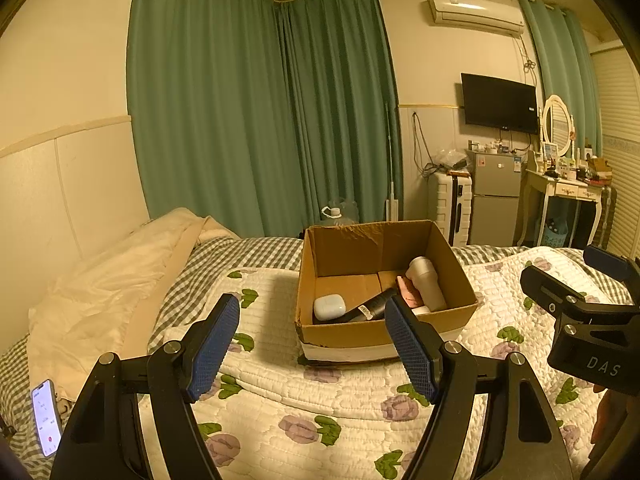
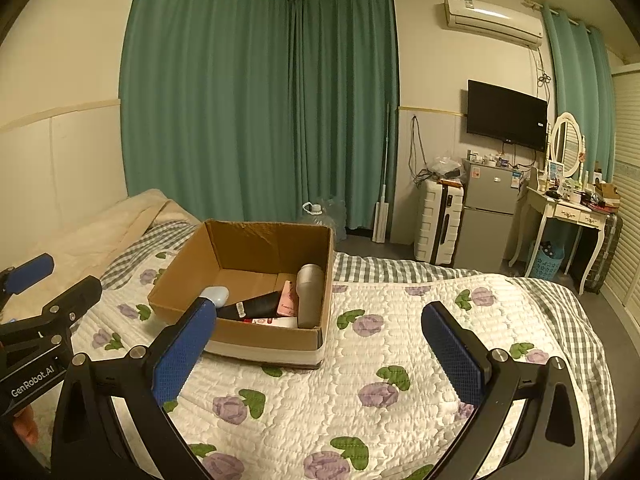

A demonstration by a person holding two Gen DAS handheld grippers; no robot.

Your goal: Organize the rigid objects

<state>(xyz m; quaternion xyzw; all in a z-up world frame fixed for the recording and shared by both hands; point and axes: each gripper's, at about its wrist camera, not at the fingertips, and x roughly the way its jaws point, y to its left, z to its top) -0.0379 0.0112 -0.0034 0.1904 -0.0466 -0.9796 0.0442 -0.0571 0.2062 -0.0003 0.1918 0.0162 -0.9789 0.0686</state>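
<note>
An open cardboard box (image 1: pixel 360 334) sits on the quilted bed; it also shows in the right wrist view (image 2: pixel 264 334). Inside lie a white earbud case (image 1: pixel 329 306), a black tube (image 1: pixel 370 306), a pink item (image 1: pixel 410 294) and a grey-white bottle (image 1: pixel 428 282). The right wrist view shows the same case (image 2: pixel 216 295), tube (image 2: pixel 256 305), pink item (image 2: pixel 289 299) and bottle (image 2: pixel 311 294). My left gripper (image 1: pixel 312 324) is open and empty, just short of the box. My right gripper (image 2: pixel 320 332) is open and empty, to the box's right.
A lit phone (image 1: pixel 47 418) lies on the bed at the left. A cream pillow (image 1: pixel 96 300) is by the wall. Beyond the bed stand a water jug (image 1: pixel 338 216), white suitcase (image 2: pixel 438 222), small fridge (image 2: pixel 490 216) and dressing table (image 2: pixel 568 216).
</note>
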